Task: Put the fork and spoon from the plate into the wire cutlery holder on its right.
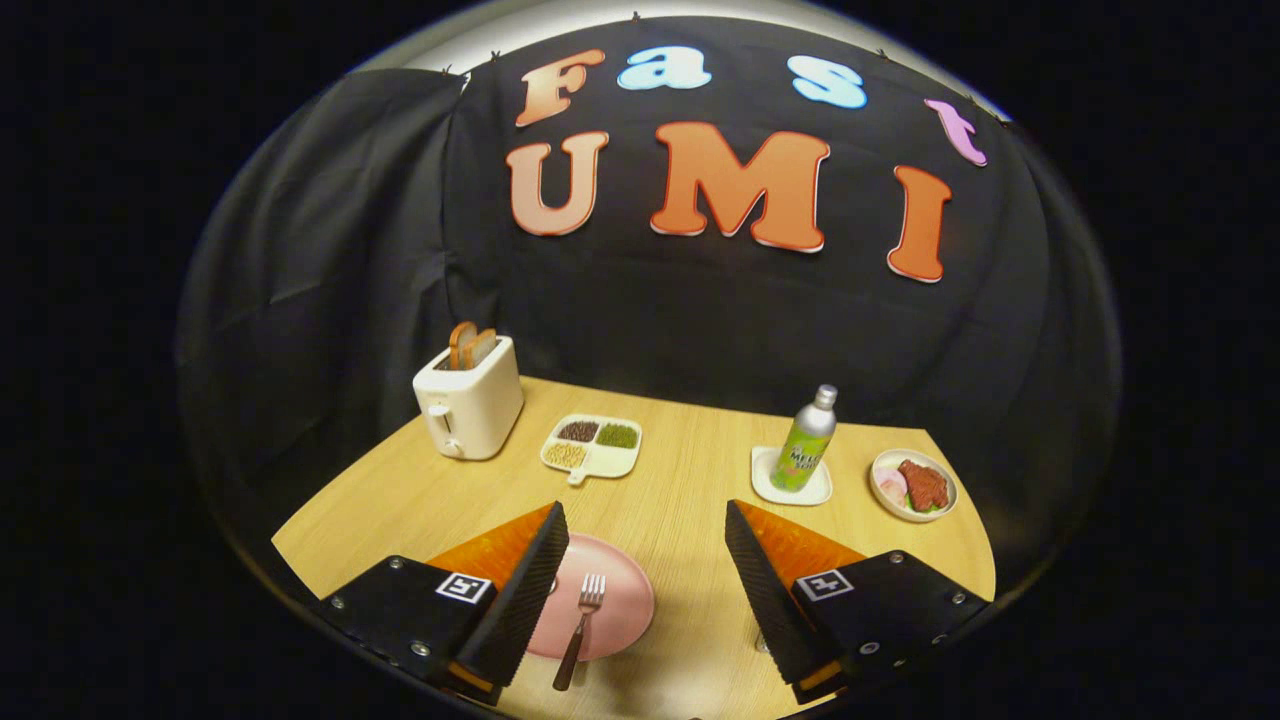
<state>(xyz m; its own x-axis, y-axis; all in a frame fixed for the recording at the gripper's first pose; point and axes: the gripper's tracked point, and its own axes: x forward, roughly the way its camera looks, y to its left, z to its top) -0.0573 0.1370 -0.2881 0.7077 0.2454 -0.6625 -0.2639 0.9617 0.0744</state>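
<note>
The jaws stand spread wide apart, holding nothing, with the gripper [647, 525] poised over the near part of a light wooden table [680, 500]. Between the two fingers, nearer the left one, lies a pink plate [620, 590]; that finger covers the plate's left edge. A fork [581, 630] with a dark brown handle rests on the plate, tines pointing away toward the back of the table, the handle reaching over the plate's near rim. Neither finger touches the fork. I cannot make out a spoon on the visible part of the plate, and a small bit of metal showing beside the right finger is too hidden to identify.

Beyond the fingers, at the back left, stands a cream toaster [470, 405] with two slices of toast [471, 345] poking up from its slots. Just to its right sits a pale divided tray [592, 448] holding three kinds of grains or beans in separate compartments. Farther right, a green and silver bottle [806, 443] stands upright on a small white square coaster [790, 478]. Near the table's right edge is a round bowl [913, 485] with a piece of red meat and some other food inside
</note>
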